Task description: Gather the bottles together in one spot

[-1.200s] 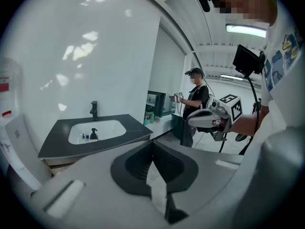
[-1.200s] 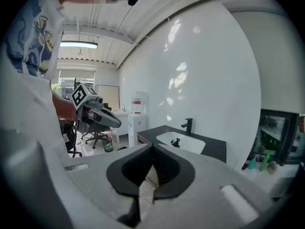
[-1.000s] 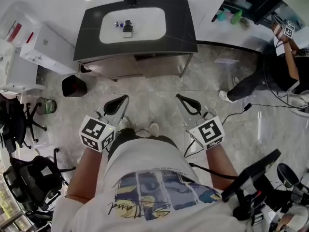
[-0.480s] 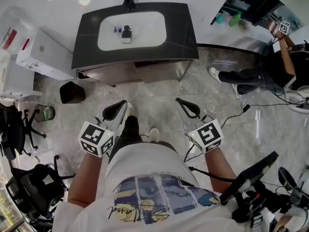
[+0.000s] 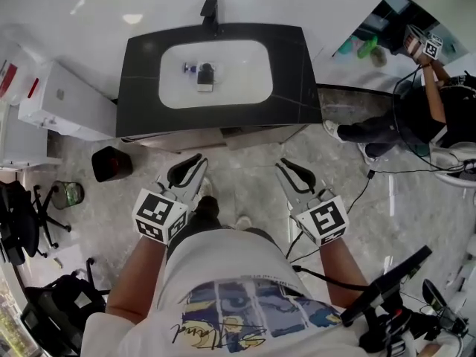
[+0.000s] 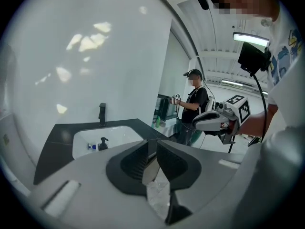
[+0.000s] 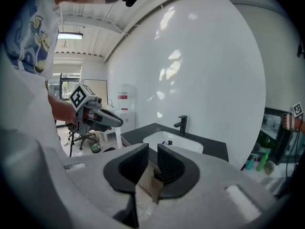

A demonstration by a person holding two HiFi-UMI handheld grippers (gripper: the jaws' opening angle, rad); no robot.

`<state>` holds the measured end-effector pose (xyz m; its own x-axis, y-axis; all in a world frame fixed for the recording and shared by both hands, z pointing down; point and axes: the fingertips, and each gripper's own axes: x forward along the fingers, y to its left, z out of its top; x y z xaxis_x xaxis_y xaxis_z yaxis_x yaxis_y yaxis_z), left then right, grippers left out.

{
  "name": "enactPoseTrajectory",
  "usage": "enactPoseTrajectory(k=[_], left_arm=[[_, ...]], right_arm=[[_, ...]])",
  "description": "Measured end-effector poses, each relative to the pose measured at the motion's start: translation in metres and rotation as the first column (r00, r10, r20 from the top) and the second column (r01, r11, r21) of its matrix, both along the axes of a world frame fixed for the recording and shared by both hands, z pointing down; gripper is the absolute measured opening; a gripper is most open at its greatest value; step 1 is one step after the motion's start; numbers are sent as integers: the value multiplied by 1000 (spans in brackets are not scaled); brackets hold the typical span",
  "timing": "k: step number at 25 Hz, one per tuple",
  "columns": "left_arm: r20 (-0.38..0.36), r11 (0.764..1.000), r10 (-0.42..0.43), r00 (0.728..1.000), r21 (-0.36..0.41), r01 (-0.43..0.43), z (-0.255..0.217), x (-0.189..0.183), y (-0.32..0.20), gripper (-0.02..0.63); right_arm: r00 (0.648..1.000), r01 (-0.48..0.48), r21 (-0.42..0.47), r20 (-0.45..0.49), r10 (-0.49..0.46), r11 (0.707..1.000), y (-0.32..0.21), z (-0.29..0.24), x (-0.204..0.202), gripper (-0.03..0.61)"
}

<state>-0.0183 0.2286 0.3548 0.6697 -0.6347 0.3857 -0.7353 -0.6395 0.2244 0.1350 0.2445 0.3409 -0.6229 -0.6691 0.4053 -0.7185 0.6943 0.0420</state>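
Note:
A black pump bottle [image 5: 205, 76] and a small blue-and-white bottle [image 5: 190, 68] lie in the white basin [image 5: 238, 88] of a black-topped vanity [image 5: 297, 73]. In the left gripper view the pump bottle [image 6: 102, 143] and the small bottle [image 6: 91, 147] show far beyond the jaws. My left gripper [image 5: 192, 166] [image 6: 152, 144] hangs over the floor in front of the vanity. Its jaws have just been opening and stand a narrow gap apart with nothing between them. My right gripper [image 5: 291, 169] [image 7: 152, 149] is level with it to the right, slightly open and holding nothing.
A black faucet [image 5: 210, 10] stands behind the basin. Left of the vanity are a black bin [image 5: 111, 162], white boxes [image 5: 67, 95] and office chairs [image 5: 22, 214]. At the right another person [image 5: 428, 110] stands by a counter with green bottles [image 5: 364, 48]. Cables [image 5: 372, 177] cross the floor.
The vanity has come closer in the head view as the person stepped toward it. Both grippers have moved forward with the step, still side by side over the floor.

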Motion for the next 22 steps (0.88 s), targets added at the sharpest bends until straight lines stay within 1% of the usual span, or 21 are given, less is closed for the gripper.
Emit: enactPoseTrajectory(k=[2,4,7,12,17,19,22], left_arm=[[17,1000,-2,1000,14,2,4,-16,-21,74],[39,999,7,999,31,-8,7,-30,-42,99],[59,998,27,998,47,-30,12,-45,-71,101],[75,996,58,995,61,-63,21,-60,-117,103],[95,998,39,995,55,-44,42,-63,-152,107],[114,998,24,993,60,-30,50,-62,-168,109],[144,999,10,990,45,-17,66,-56,-187,117]], right_arm=[[1000,-10,6,3,10,1000,-20,2,-16,71],[1000,-29,8,3,29,1000,-37,4,-32,77],[998,-61,-1,0,61,998,-60,9,-49,76],[993,-118,-7,-14,118,993,-94,10,-70,76],[990,-132,-34,-47,130,991,-108,17,-74,76],[991,-128,-42,-47,126,991,-117,21,-75,77],[994,-103,-37,-36,101,994,-134,21,-77,75]])
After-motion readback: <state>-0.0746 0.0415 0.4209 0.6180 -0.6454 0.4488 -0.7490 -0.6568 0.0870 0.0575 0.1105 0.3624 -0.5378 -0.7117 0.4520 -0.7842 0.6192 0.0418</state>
